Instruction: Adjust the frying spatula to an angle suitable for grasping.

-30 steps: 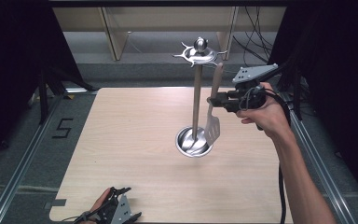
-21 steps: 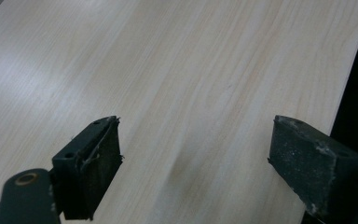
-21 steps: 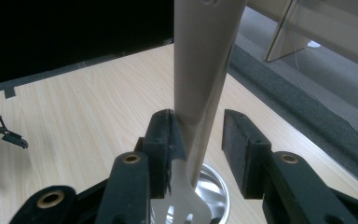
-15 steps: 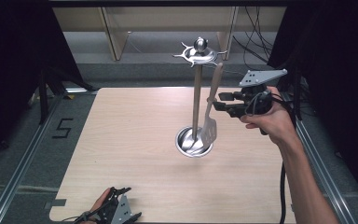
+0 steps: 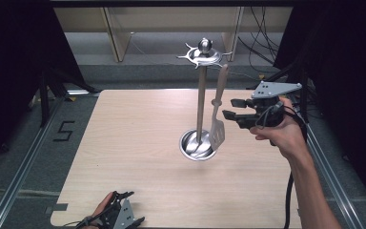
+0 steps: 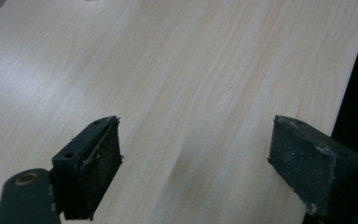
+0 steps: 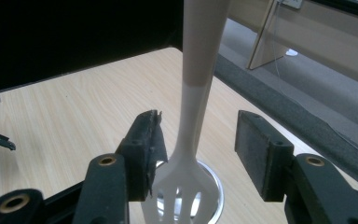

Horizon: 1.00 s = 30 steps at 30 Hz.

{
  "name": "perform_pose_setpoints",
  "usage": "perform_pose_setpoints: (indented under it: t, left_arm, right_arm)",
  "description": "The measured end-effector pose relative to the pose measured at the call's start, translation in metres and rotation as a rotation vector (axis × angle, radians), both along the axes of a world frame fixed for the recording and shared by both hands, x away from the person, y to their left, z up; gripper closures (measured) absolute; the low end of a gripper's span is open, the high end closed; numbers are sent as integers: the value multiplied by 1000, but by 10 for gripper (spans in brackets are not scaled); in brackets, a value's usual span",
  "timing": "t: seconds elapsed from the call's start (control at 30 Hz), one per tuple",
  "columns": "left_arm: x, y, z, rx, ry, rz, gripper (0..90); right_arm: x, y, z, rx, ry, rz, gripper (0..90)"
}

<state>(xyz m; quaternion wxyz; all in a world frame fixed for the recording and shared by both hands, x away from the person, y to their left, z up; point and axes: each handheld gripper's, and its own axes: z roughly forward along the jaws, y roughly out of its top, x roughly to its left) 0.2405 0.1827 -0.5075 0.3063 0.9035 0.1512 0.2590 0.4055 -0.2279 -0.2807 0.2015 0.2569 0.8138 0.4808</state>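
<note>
Now slotted spatula [image 5: 218, 126] upright, blade down, handle up.

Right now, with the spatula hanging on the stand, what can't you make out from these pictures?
- Hook holding the spatula: too small in the high view; cut off by the top edge in the right gripper view.
- Spatula blade: bottom edge and right gripper hide it.
- Left gripper: cut by the high view's bottom edge.
</note>
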Motion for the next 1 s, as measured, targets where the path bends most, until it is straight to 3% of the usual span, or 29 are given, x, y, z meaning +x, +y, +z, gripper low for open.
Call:
perform_pose_setpoints:
  t: [0.1, 0.27, 0.37, 0.43, 0.47, 0.5, 0.53, 0.57, 0.63, 0.77, 0.8, 0.9, 1.0]
  left_arm:
    - [0, 0, 0, 1, -1, 0, 158]
    - [0, 0, 0, 1, 0, 2, 158]
    - [0, 0, 1, 10, 12, -4, 158]
    - [-1, 1, 2, 13, 1, 0, 158]
    - [-1, 1, 2, 12, 2, 1, 158]
    - [-1, 1, 2, 11, 1, 1, 158]
    - [0, 0, 1, 2, -3, 5, 158]
    - [0, -1, -1, -4, -15, 9, 158]
    - [0, 0, 1, 2, 8, -3, 158]
    - [0, 1, 1, 10, 2, 6, 158]
    - [0, 0, -1, -18, -5, 12, 158]
    - [0, 0, 1, 0, -4, 6, 158]
    - [1, -1, 1, -2, -5, 7, 158]
  right_arm:
    - [-4, -4, -5, 6, 11, -7, 492]
    - [-11, -7, -16, 16, -19, -22, 479]
    - [-15, -7, -21, -10, -30, -43, 458]
    - [-17, -8, -24, -7, -22, -49, 455]
    - [-18, -8, -26, 13, -40, -63, 453]
    - [-19, -10, -27, 11, -18, -51, 452]
    - [-19, -11, -30, 19, -40, -65, 450]
    - [-20, -12, -31, 18, -16, -56, 448]
    - [-22, -13, -37, 33, -8, -65, 443]
    - [-25, -18, -51, 71, -7, -76, 439]
    - [-25, -18, -51, 71, -7, -76, 439]
    - [-24, -24, -58, 54, 12, -75, 434]
    - [-26, -24, -61, 74, 16, -91, 433]
